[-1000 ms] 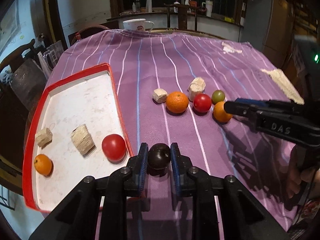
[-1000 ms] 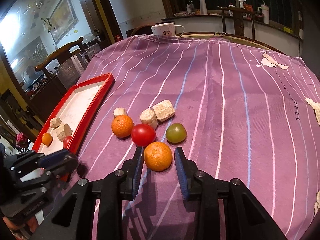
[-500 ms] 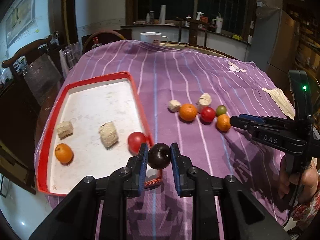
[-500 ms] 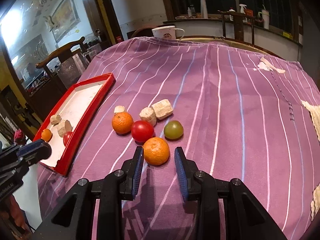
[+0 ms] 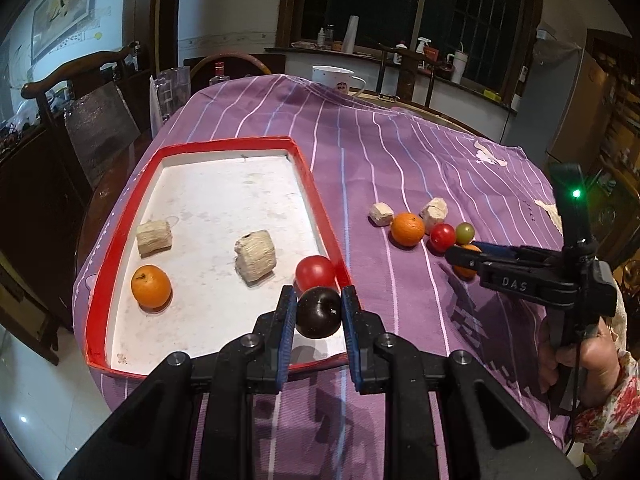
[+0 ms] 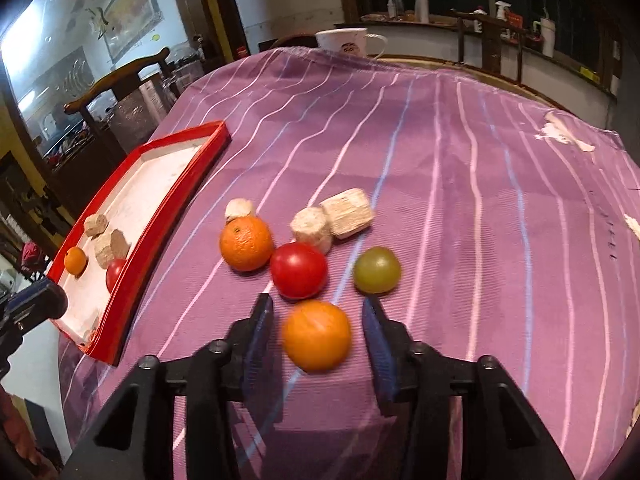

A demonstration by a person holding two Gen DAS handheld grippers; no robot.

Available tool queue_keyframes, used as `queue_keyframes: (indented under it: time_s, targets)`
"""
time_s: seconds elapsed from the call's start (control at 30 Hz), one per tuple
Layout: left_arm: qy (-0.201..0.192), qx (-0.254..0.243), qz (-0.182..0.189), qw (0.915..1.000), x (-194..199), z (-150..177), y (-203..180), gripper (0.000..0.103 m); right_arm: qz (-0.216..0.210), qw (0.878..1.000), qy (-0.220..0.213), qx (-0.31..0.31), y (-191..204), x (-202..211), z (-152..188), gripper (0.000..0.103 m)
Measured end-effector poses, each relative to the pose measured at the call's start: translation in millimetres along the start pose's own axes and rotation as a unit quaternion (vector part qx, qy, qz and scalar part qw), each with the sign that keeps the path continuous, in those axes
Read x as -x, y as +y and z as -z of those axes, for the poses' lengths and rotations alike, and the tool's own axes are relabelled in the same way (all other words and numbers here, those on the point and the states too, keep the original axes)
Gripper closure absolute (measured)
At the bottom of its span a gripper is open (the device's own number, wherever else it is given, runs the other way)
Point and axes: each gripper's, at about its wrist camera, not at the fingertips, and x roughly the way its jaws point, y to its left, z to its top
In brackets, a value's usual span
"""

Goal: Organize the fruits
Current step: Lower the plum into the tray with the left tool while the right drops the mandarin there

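Observation:
My left gripper (image 5: 319,297) is shut on a dark plum (image 5: 319,314) and holds it above the near right corner of the red-rimmed white tray (image 5: 316,196). The tray holds an orange (image 5: 151,286), a red tomato (image 5: 314,272) and two beige blocks (image 5: 256,256). My right gripper (image 6: 318,304) is open, its fingers on either side of an orange (image 6: 317,334) on the purple cloth, with a gap on each side. Beyond it lie a red tomato (image 6: 298,270), a green fruit (image 6: 377,270), another orange (image 6: 246,244) and three beige blocks (image 6: 348,212).
A white mug (image 5: 338,78) stands at the table's far edge. Wooden chairs (image 5: 100,120) crowd the left side beside the tray. A person's hand (image 5: 576,360) grips the right tool at the near right. The striped cloth (image 6: 460,160) stretches far and right of the fruit.
The left gripper has carried the plum left from the cloth to over the tray's near corner. The right gripper has slid forward, so the orange sits deeper between its fingers.

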Motion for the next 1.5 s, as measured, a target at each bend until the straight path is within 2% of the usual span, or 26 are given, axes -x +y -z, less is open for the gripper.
queue_keyframes:
  time_s: [0.23, 0.37, 0.5, 0.57, 0.67, 0.93, 1.1, 1.17, 1.2, 1.23, 1.27, 1.3, 1.33, 1.5]
  targets:
    - [0.001, 0.016, -0.013, 0.9998, -2, -3, 19, 0.081, 0.007, 1.000, -0.010, 0.020, 16, 13, -3, 0.068]
    - [0.003, 0.018, -0.040, 0.9990, -4, -18, 33, 0.081, -0.038, 0.998, -0.022, 0.033, 39, 25, -18, 0.068]
    - [0.013, 0.028, -0.062, 0.9976, -14, -46, 54, 0.081, -0.093, 0.994, -0.018, 0.051, 73, 18, -34, 0.068]
    - [0.019, 0.046, -0.058, 0.9971, -23, -59, 67, 0.081, -0.120, 0.991, -0.018, 0.059, 93, 10, -41, 0.068]
    - [0.038, 0.083, -0.039, 0.9951, -38, -72, 88, 0.081, -0.139, 0.987, -0.017, 0.076, 119, -5, -48, 0.068]
    - [0.086, 0.133, -0.054, 0.9859, -83, -79, 124, 0.081, -0.123, 0.987, -0.003, 0.105, 158, -49, -58, 0.067]
    - [0.095, 0.148, -0.048, 0.9833, -95, -79, 130, 0.081, -0.110, 0.987, -0.006, 0.121, 165, -61, -62, 0.065]
    - [0.093, 0.150, -0.042, 0.9835, -96, -80, 129, 0.078, -0.109, 0.987, 0.000, 0.122, 164, -63, -64, 0.063]
    - [0.093, 0.151, -0.035, 0.9836, -96, -81, 128, 0.073, -0.109, 0.987, 0.000, 0.122, 163, -63, -66, 0.060]
    - [0.092, 0.151, -0.031, 0.9837, -95, -81, 126, 0.062, -0.109, 0.987, -0.003, 0.121, 162, -62, -67, 0.054]
    - [0.090, 0.151, -0.031, 0.9840, -95, -83, 125, 0.056, -0.112, 0.987, -0.005, 0.119, 160, -60, -67, 0.050]
    - [0.084, 0.150, -0.030, 0.9846, -92, -83, 123, 0.050, -0.116, 0.987, -0.006, 0.116, 159, -59, -68, 0.040]
    - [0.081, 0.150, -0.031, 0.9849, -90, -84, 122, 0.049, -0.120, 0.987, -0.008, 0.110, 156, -57, -68, 0.036]
    - [0.056, 0.148, -0.040, 0.9866, -66, -86, 114, 0.049, -0.125, 0.988, -0.017, 0.091, 144, -36, -69, 0.035]
